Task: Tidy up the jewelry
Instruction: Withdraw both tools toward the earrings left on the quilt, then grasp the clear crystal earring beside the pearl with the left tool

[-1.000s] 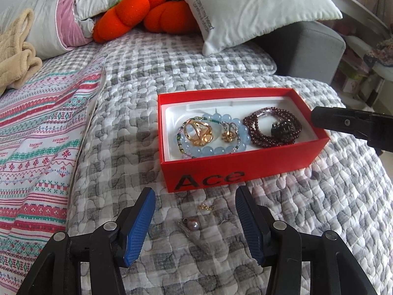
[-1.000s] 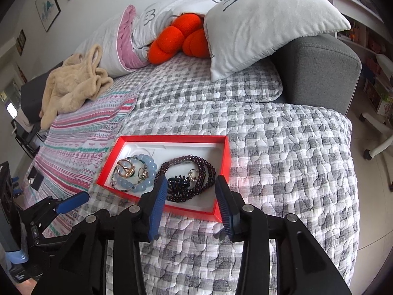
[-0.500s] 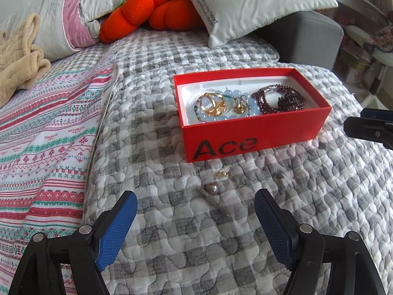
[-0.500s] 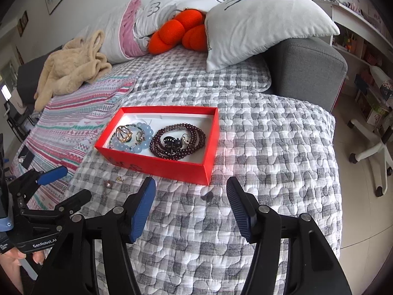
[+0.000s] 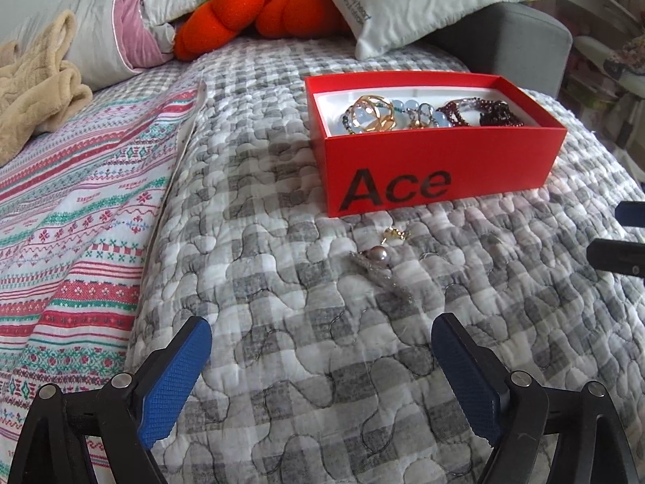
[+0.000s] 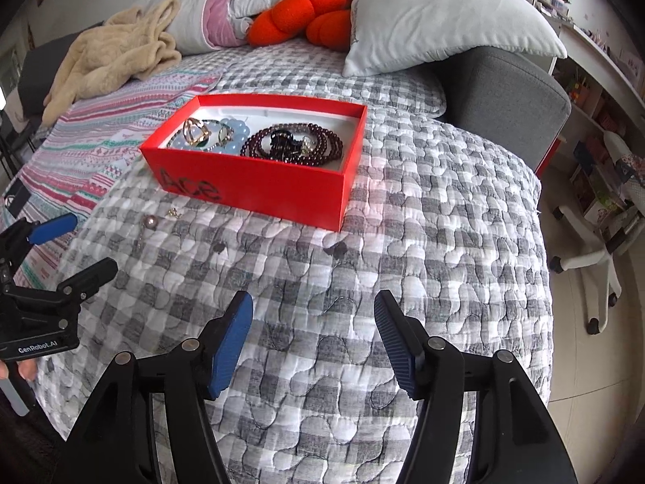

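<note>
jewelry is split between two places: most of it lies inside the red box (image 5: pixel 439 177) on the bed's quilt (image 5: pixel 282 363), while a pearl piece (image 5: pixel 381 255) and a small gold piece (image 5: pixel 397 234) lie loose on the quilt just in front of the box's lettered wall.

compared with one second ago, both grippers have backed away from the box. the left gripper (image 5: pixel 320 371) has widened from a moderate gap to a wide one and holds nothing. the right gripper (image 6: pixel 313 343), previously over the box's near corner, now hangs above bare quilt, also wide and holding nothing. judgement: a deposit into the box appears finished, and the loose pieces in front of the left gripper are the likely next pickup.

inside the box, a gold ring-like ornament (image 5: pixel 373 115), pale blue beads (image 5: pixel 407 107) and a dark red bead strand (image 6: pixel 292 143) are visible; the near wall hides the lower parts in the left view. a thin grey strip beside the pearl is hard to identify. two small dark marks (image 6: pixel 338 248) on the quilt cannot be classified. the right gripper is cut off at the left view's edge.
</note>
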